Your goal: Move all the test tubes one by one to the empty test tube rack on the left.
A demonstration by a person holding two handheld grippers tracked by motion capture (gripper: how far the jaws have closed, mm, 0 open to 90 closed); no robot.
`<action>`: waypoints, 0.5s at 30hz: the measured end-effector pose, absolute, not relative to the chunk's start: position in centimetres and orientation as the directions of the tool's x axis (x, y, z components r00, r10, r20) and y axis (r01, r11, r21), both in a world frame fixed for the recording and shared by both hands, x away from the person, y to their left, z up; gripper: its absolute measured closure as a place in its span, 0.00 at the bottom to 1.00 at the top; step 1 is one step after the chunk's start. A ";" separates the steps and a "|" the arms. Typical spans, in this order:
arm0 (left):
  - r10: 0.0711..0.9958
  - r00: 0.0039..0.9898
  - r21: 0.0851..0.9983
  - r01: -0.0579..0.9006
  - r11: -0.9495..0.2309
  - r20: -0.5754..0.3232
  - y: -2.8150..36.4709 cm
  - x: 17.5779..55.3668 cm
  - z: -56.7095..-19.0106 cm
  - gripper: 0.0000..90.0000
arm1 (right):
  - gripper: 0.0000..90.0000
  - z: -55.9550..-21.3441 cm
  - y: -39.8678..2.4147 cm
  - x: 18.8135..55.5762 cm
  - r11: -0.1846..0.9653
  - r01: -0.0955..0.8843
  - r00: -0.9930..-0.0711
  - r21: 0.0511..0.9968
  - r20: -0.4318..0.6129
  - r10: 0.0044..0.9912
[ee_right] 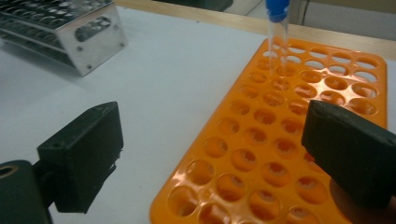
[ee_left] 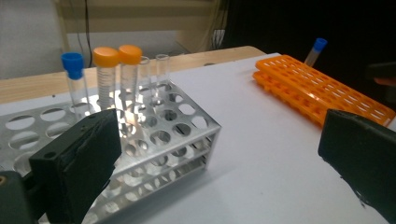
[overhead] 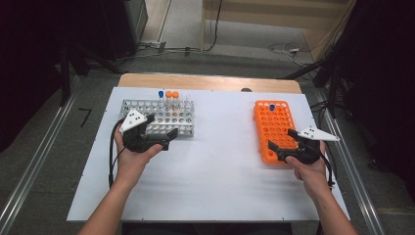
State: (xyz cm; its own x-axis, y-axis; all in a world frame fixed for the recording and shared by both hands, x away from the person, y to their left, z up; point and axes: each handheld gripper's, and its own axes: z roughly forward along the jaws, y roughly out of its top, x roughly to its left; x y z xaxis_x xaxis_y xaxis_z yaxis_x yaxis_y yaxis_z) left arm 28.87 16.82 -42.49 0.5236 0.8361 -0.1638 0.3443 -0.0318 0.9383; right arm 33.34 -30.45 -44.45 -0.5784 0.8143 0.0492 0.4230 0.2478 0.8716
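Note:
A silver metal rack (overhead: pixel 147 108) stands at the back left of the white table and holds a blue-capped tube (overhead: pixel 161 94), two orange-capped tubes (overhead: pixel 172 94) and some uncapped clear tubes. My left gripper (overhead: pixel 161 126) hovers at the rack's front right corner, open and empty. In the left gripper view its jaws (ee_left: pixel 219 158) stand wide apart, with the metal rack (ee_left: pixel 159 135) and its capped tubes (ee_left: pixel 106 70) just beyond the left jaw. An orange rack (overhead: pixel 275 122) lies at the right with one blue-capped tube (overhead: pixel 272 106) at its far end. My right gripper (overhead: pixel 281 139) is open over the orange rack's near end (ee_right: pixel 261 154), holding nothing.
The white table top (overhead: pixel 220 161) spreads bare between the two racks. A wooden edge (overhead: pixel 210 82) runs along the back. Cables lie on the floor (overhead: pixel 284 49) behind the table, and metal rails flank both sides.

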 end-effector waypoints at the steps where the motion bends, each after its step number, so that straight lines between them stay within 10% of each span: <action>1: 0.833 0.528 0.939 0.343 -0.032 -0.164 16.7 28.5 -42.5 0.00 | 0.06 -44.4 -30.4 33.8 0.247 0.430 -0.567 0.869 0.047 0.822; 15: 0.790 0.590 0.937 0.346 -0.057 -0.170 15.8 25.0 -44.2 0.00 | 0.37 -45.2 -28.9 39.8 0.220 0.519 -0.448 0.826 0.044 0.893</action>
